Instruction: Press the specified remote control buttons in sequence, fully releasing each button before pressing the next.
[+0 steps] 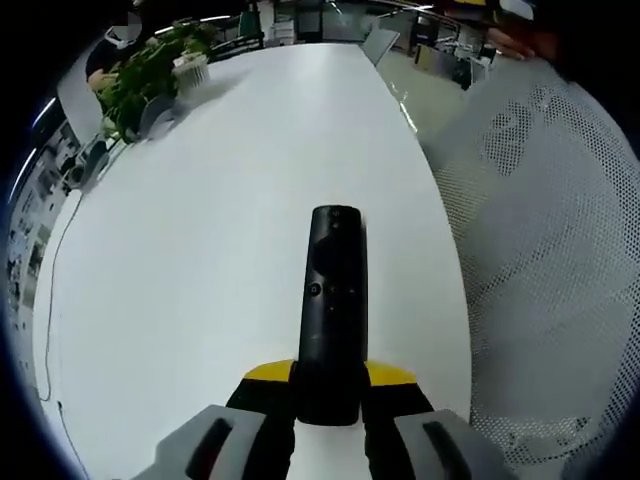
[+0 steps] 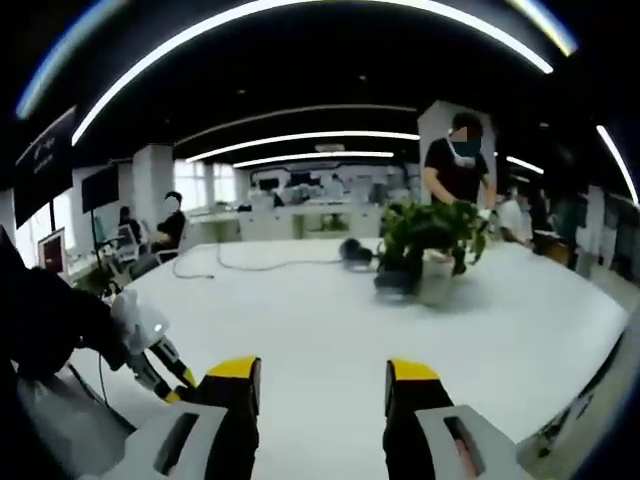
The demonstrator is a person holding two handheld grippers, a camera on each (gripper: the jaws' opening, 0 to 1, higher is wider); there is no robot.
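Remote (image 1: 334, 310) front and centre in the left gripper view: a slim black bar of matte plastic, its near end clamped between the yellow-tipped jaws of the left gripper (image 1: 330, 385), its long axis running straight out from those jaws over the white table (image 1: 200, 260). Small round buttons sit about halfway up its face, turned toward the camera. So the left side is the holder, and my read is that the pressing falls to the other hand. Over in the right gripper view, the right gripper (image 2: 325, 385) hangs with its jaws parted and nothing between them, looking across the smooth glossy tabletop; the left gripper comes in low at its left edge, so the remote lies off to the right gripper's left and it would have to swing that way to reach the buttons. Farther out, a leafy potted plant (image 2: 430, 240) stands on the table with a dark cable (image 2: 270, 265) trailing beside it, and a white mesh chair back (image 1: 545, 250) flanks the table edge.
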